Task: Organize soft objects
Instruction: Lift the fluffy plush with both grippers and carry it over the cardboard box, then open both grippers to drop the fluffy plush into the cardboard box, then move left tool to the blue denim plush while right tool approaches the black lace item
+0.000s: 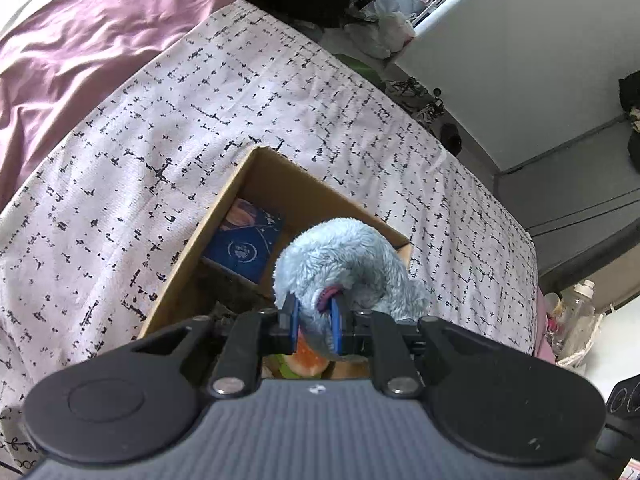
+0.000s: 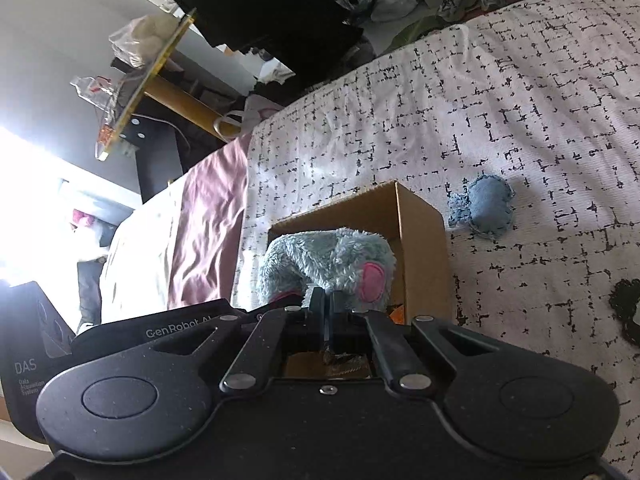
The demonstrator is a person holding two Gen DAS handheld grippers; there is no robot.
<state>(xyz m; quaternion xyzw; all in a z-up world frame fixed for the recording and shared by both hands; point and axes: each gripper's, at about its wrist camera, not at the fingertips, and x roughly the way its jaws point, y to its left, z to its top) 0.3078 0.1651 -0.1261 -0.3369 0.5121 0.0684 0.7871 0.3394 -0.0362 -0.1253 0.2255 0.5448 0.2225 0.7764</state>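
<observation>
A fluffy blue-grey plush toy point(image 1: 348, 264) with pink ears hangs over an open cardboard box point(image 1: 240, 184) on the bed. My left gripper point(image 1: 316, 320) is shut on the plush's lower part. My right gripper point(image 2: 326, 304) is shut on the same plush point(image 2: 324, 260), pinching it beside a pink ear, above the box point(image 2: 420, 232). A small blue denim soft toy point(image 2: 484, 206) lies on the bedcover right of the box. A dark soft item point(image 2: 628, 312) lies at the right edge.
The box holds a blue booklet point(image 1: 244, 244) and an orange soft item point(image 1: 308, 360). The bed has a white cover with black marks point(image 1: 280, 100) and a mauve sheet point(image 1: 80, 48). Bottles point(image 1: 576, 312) stand past the bed's right edge.
</observation>
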